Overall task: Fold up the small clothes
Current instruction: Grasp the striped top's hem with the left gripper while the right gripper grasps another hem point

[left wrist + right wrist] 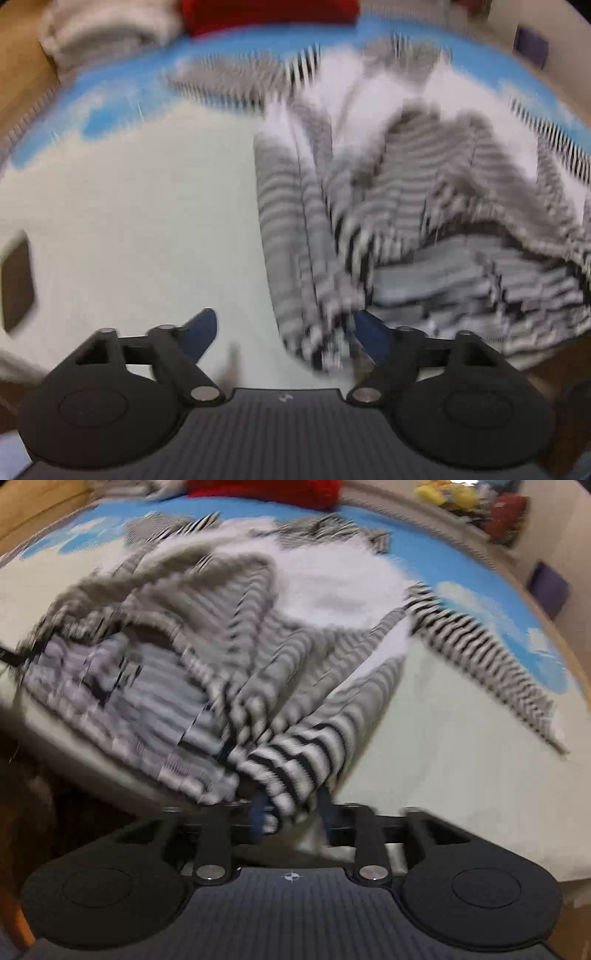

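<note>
Both wrist views are smeared by motion blur, so I describe only what reads clearly. In the left wrist view, my left gripper (pixel 284 338) sits at the bottom of the frame with its blue fingers (pixel 201 330) spread wide. The striped garment (pixel 388 221) fills the right half, bunched on a pale bed cover (pixel 147 221); its near edge drapes against the right-hand finger but is not pinched, so I judge this side is free to reposition for a fold. Something red (pixel 269 13) lies at the top.

In the right wrist view, my right gripper (pixel 291 808) is bottom centre, jaws part open, with a black-and-white striped fold hanging between them. I cannot tell whether the pads press on it. The garment spreads from centre left to upper right.
</note>
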Demonstrator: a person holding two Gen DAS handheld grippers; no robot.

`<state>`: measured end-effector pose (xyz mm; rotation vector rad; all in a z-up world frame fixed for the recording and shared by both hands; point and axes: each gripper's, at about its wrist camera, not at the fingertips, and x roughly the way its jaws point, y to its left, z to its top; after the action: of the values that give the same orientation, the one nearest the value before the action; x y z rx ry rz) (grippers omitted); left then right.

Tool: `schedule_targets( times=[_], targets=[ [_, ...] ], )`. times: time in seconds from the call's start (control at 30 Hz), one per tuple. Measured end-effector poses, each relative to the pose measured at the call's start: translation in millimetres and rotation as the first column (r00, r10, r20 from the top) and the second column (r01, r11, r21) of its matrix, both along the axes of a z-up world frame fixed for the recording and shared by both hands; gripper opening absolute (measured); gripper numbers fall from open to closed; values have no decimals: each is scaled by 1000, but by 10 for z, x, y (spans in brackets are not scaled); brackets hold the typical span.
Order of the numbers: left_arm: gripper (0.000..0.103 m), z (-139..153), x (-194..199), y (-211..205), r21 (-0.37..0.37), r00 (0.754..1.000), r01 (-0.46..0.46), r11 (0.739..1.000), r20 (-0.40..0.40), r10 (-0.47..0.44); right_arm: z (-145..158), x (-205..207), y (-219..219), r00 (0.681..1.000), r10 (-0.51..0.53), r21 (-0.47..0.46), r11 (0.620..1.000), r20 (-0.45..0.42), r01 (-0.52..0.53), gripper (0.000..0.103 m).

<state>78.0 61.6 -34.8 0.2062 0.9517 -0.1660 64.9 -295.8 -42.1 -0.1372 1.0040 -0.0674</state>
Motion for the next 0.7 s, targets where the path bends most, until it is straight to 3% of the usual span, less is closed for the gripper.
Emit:
schedule_targets(
  times=[0.03,0.1,0.17,0.3,0.33,0.37,0.4,0.43,0.47,0.53,0.6,0.7],
  targets=[
    [87,72,-37,-30,-5,999,22,1000,43,-21,124,7,22,998,-4,5,1000,59,4,65],
    [88,164,3,-197,-38,991,110,993,82,-107,274,85,109,986,39,62,997,161,-49,67],
    [91,130,64,-430,-24,974,215,976,84,-213,290,261,250,976,103,120,985,193,-128,67],
    [88,-340,300,-960,142,932,350,926,46,-359,-101,776,603,969,204,55,975,142,-213,62],
    [81,-475,374,-1026,181,931,354,917,19,-363,-245,901,667,970,224,26,973,99,-227,56],
    [40,-608,465,-1087,224,934,348,911,-3,-356,-359,977,696,969,240,12,970,60,-241,48],
    [13,-694,522,-1101,249,939,337,908,-15,-345,-444,1009,689,969,244,0,970,28,-244,21],
    [13,-667,570,-1067,233,946,317,919,-6,-325,-518,1042,664,971,239,-14,971,4,-239,6],
    [11,-595,573,-1023,195,952,301,934,-4,-306,-525,1059,634,972,237,-15,972,10,-236,4],
    [10,-341,495,-903,130,957,283,950,24,-288,-358,1020,508,977,207,54,976,54,-210,4],
    [10,-40,257,-729,100,950,298,949,68,-306,-38,874,418,972,194,103,973,129,-208,4],
    [6,167,-99,-586,123,933,341,932,76,-351,321,498,431,945,260,128,949,197,-287,4]
  ],
)
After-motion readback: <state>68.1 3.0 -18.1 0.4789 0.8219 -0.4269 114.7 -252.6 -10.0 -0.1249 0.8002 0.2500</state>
